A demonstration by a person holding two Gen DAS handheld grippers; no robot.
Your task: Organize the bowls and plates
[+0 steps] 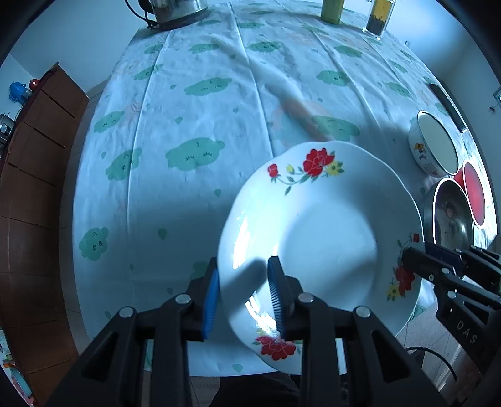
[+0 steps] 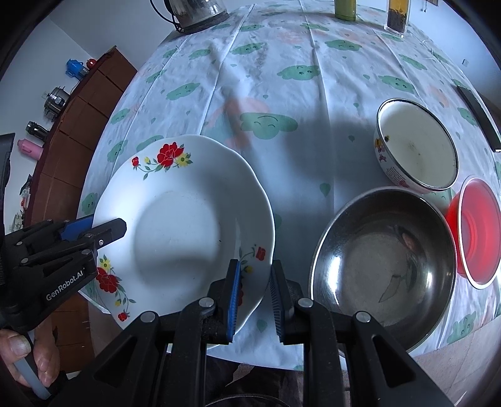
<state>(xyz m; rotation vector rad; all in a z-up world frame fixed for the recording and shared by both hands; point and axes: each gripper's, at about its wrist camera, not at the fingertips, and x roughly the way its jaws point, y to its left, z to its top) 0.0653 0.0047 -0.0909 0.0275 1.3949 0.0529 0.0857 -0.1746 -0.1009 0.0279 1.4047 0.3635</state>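
Note:
A white plate with red flowers (image 1: 322,225) (image 2: 184,225) is held above the table's near edge by both grippers. My left gripper (image 1: 244,294) straddles its left rim, one blue pad under and one over, and shows in the right wrist view (image 2: 106,231). My right gripper (image 2: 255,300) straddles its right rim and shows in the left wrist view (image 1: 416,263). A steel bowl (image 2: 385,266) (image 1: 451,216), a white enamel bowl (image 2: 416,147) (image 1: 435,144) and a red bowl (image 2: 479,231) (image 1: 474,191) stand to the right.
The table (image 1: 194,103) has a white cloth with green clouds. A kettle (image 2: 197,12), a green bottle (image 2: 344,9) and a jar (image 2: 396,15) stand at the far edge. A dark flat object (image 2: 477,112) lies at the right. A wooden cabinet (image 1: 34,175) is at the left.

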